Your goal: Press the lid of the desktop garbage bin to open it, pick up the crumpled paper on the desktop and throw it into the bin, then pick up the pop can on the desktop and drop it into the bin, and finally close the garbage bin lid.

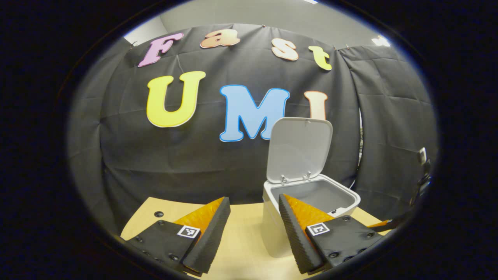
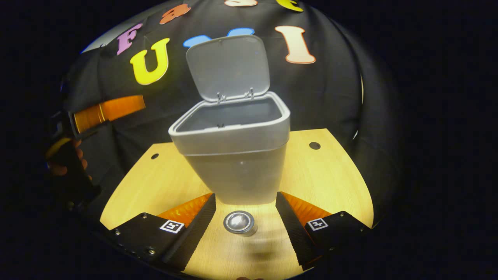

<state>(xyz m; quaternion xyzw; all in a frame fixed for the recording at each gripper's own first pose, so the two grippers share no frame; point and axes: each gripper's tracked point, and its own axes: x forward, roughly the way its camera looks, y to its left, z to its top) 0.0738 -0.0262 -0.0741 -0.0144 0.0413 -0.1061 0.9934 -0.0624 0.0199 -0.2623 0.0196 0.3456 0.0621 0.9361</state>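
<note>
Black screw-studded gripper (image 2: 246,229) housings, each with a small square black-and-white marker tag (image 2: 172,226).

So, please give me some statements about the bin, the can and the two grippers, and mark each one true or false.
1. The bin has its lid standing open. True.
2. The can is already inside the bin. False: it stands on the table in front of the bin.
3. The right gripper is shut on the can. False: its fingers are spread, with the can between them, untouched.
4. The left gripper is open and holds nothing. True.
5. The bin lies on its side. False: it stands upright.
</note>
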